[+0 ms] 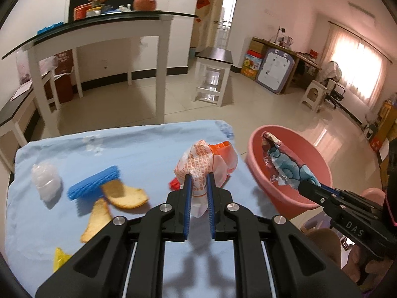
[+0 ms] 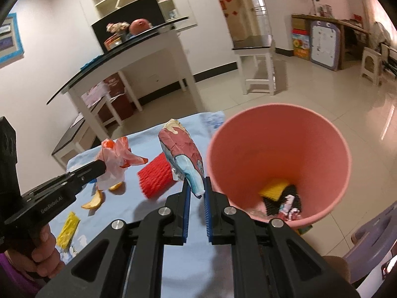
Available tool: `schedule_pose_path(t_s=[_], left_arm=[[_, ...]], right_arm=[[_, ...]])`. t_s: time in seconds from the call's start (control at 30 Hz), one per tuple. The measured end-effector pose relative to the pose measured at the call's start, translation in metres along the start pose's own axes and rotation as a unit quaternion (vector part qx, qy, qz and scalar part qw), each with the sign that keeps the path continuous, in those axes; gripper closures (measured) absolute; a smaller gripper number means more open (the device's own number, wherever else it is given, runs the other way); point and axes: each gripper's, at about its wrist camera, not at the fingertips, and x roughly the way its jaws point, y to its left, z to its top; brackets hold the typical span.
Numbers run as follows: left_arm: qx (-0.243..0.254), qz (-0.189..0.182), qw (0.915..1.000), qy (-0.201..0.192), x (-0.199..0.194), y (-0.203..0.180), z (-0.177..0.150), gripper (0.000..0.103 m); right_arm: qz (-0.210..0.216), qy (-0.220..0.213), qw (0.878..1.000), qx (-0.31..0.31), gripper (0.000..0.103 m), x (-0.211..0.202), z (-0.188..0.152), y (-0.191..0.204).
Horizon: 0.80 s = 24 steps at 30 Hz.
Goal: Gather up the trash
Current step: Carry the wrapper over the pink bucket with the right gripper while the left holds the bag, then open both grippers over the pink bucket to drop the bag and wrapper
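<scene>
Right gripper (image 2: 196, 188) clamped on wrapper (image 2: 182, 156), left gripper (image 1: 198, 186) on bag (image 1: 206, 164): carry right, fully over bucket (image 2: 280, 114), before releasing.

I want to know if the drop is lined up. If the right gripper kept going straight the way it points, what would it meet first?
Probably the near rim of the pink bucket. The right gripper, shut on a crumpled snack wrapper, aims just left of it, though depth is unclear.

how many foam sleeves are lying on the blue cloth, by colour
blue foam sleeve: 1
red foam sleeve: 1
yellow foam sleeve: 1
total: 3
</scene>
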Motion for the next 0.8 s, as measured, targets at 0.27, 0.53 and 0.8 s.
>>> schedule_pose_path(t_s=[0.27, 0.53, 0.8], left_arm=[[0.024, -0.016, 0.9996, 0.005, 0.025, -0.037, 0.011, 0.092], [0.049, -0.037, 0.9980, 0.015, 0.050, -0.070, 0.014, 0.092], [0.052, -0.082, 0.9947, 0.033, 0.075, -0.092, 0.016, 0.092]], right_arm=[[-0.030, -0.008, 0.999, 0.038, 0.093, -0.007, 0.005, -0.036], [-0.067, -0.017, 0.995, 0.069, 0.093, -0.008, 0.008, -0.071], [-0.103, -0.014, 0.990, 0.096, 0.092, -0.003, 0.011, -0.103]])
